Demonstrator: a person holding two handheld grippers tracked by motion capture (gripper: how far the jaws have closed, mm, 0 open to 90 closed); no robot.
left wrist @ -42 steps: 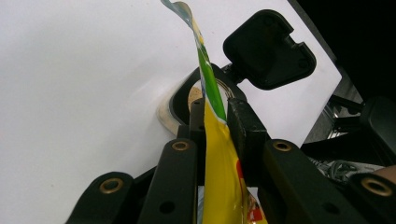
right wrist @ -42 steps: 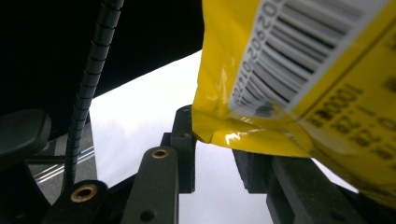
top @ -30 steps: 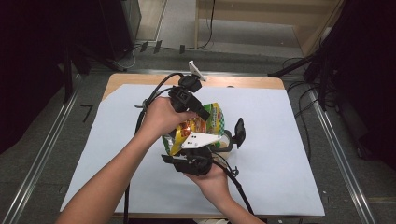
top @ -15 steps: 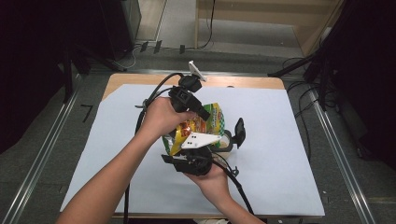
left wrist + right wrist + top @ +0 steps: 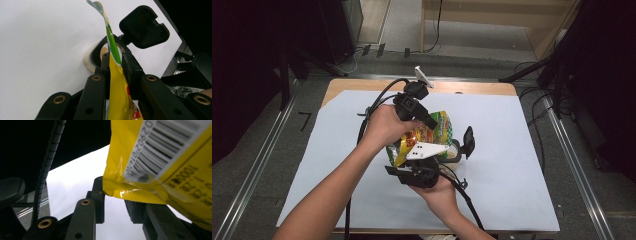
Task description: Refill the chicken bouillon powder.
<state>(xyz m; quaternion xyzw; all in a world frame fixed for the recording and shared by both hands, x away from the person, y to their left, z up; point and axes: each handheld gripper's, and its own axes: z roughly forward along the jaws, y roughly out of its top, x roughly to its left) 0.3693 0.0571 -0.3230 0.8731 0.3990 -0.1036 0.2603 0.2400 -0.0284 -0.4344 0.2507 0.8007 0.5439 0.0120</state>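
A yellow and green snack bag point(image 5: 441, 124) hangs tilted above the white table between both hands. My left gripper point(image 5: 115, 61), at the far side in the high view point(image 5: 428, 124), is shut on the bag's thin top edge point(image 5: 116, 82). From the near side my right gripper point(image 5: 424, 155) comes in, and the bag's bottom corner with its barcode point(image 5: 150, 152) sits pinched between its jaws point(image 5: 115, 200). Just beyond the bag stands a round black container point(image 5: 100, 53) with something tan inside. Its black lid point(image 5: 143, 26) is flipped open.
A white sheet point(image 5: 517, 170) covers the wooden table. The container point(image 5: 456, 152) and its raised lid point(image 5: 468, 141) sit right of the bag. Black cables point(image 5: 377, 100) trail from both grippers. Metal rails point(image 5: 572, 165) run along the table's sides, with dark floor beyond.
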